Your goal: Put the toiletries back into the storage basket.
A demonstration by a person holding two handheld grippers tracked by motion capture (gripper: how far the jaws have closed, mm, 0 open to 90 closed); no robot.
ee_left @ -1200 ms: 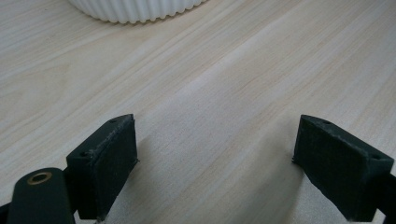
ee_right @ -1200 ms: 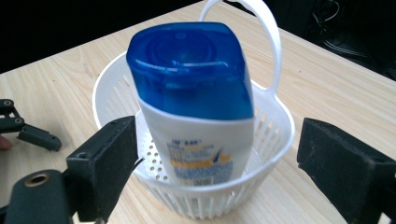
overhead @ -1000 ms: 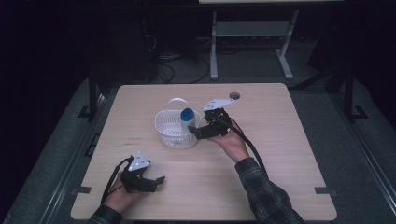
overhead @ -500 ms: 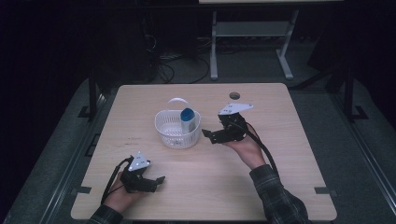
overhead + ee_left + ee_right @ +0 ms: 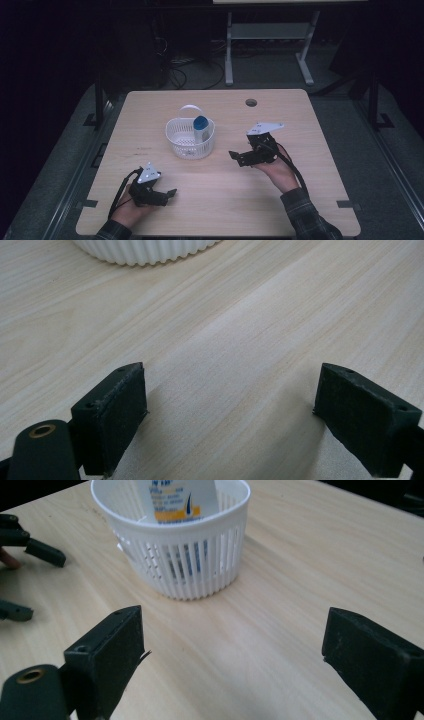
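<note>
The blue-capped tube [image 5: 201, 128] stands inside the white basket [image 5: 176, 136], so the job looks done, with right gripper [image 5: 239, 158] and left gripper [image 5: 170, 194] both wide open, empty.

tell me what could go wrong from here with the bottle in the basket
1. The blue-capped bottle leans against the wall of the white basket and stands above its rim, so a bump might tip it over or out.
2. The basket looks light; the open right gripper sits close beside it and could shove it with a stray move.
3. The left gripper, open and low on the table, could scrape the wood.
</note>
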